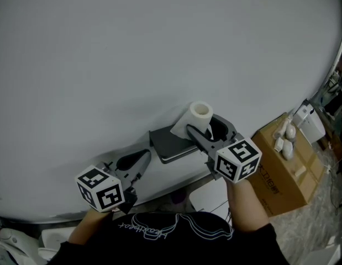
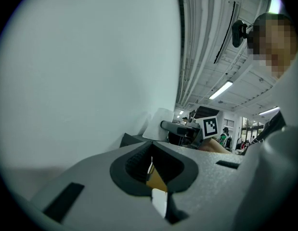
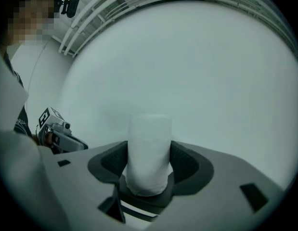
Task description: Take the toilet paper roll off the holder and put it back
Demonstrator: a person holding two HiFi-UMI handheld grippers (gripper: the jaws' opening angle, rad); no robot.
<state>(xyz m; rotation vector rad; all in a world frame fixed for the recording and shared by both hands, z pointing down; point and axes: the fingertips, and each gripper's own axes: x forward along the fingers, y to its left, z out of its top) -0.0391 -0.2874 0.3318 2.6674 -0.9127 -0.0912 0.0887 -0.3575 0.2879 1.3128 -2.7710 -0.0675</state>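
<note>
Right gripper (image 1: 206,127) clamps the toilet paper roll (image 1: 199,115) beside the dark holder (image 1: 169,146) at the wall. Left gripper (image 1: 138,160) waits, jaws together. Likely mid-transfer; next, slide the roll squarely.

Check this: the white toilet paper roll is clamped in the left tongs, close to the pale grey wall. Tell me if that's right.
Not right. The white toilet paper roll is clamped in the right tongs, not the left, close to the pale grey wall. The right gripper view shows it; the left tongs are shut on nothing.
</note>
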